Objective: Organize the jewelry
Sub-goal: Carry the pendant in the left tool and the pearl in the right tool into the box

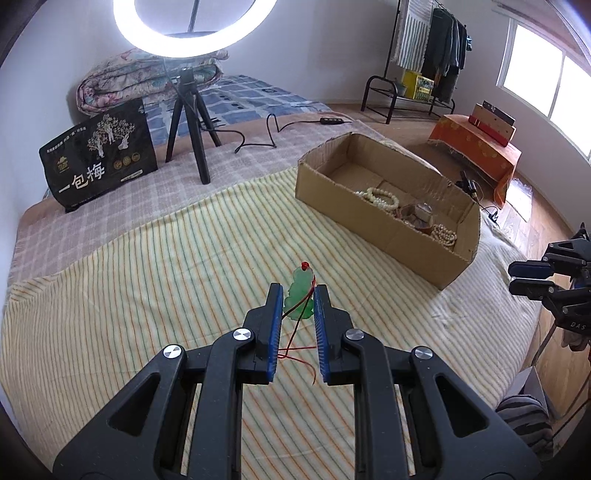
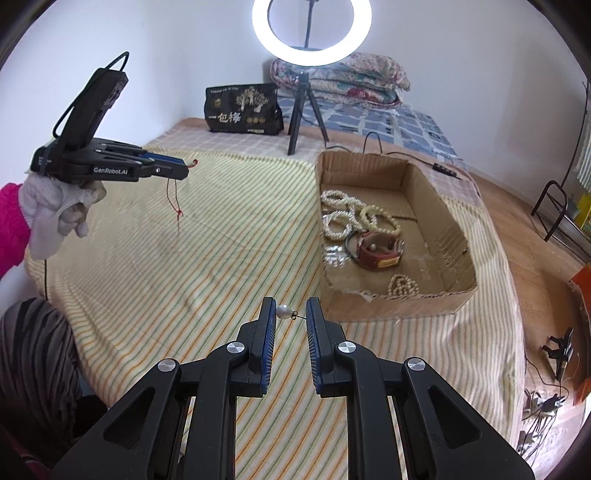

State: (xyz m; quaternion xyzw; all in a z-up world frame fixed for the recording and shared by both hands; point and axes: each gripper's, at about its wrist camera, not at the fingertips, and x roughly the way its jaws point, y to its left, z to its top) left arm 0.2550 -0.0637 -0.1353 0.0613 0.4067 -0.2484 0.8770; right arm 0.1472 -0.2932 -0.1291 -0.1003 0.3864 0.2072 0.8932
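The left gripper [image 1: 298, 291] clamped a glossy green carved pendant [image 1: 300, 294], its red cord [image 1: 295, 341] hanging above the striped cloth [image 1: 147, 295]. The right gripper [image 2: 290, 308] clenched a round pearl earring [image 2: 283, 311] near the corrugated cardboard box [image 2: 399, 302], which contained beaded bracelets [image 2: 351, 214].

The near wall of the cardboard box [image 1: 373, 218] is hiding part of the beaded bracelets [image 1: 380, 197] lying inside it in the left wrist view. The top edge is cutting off the ring light [image 2: 311, 27] in both views. In the right wrist view, the left gripper [image 2: 183, 168] is covering the green pendant [image 1: 300, 295], leaving only its red cord [image 2: 176, 203] showing.
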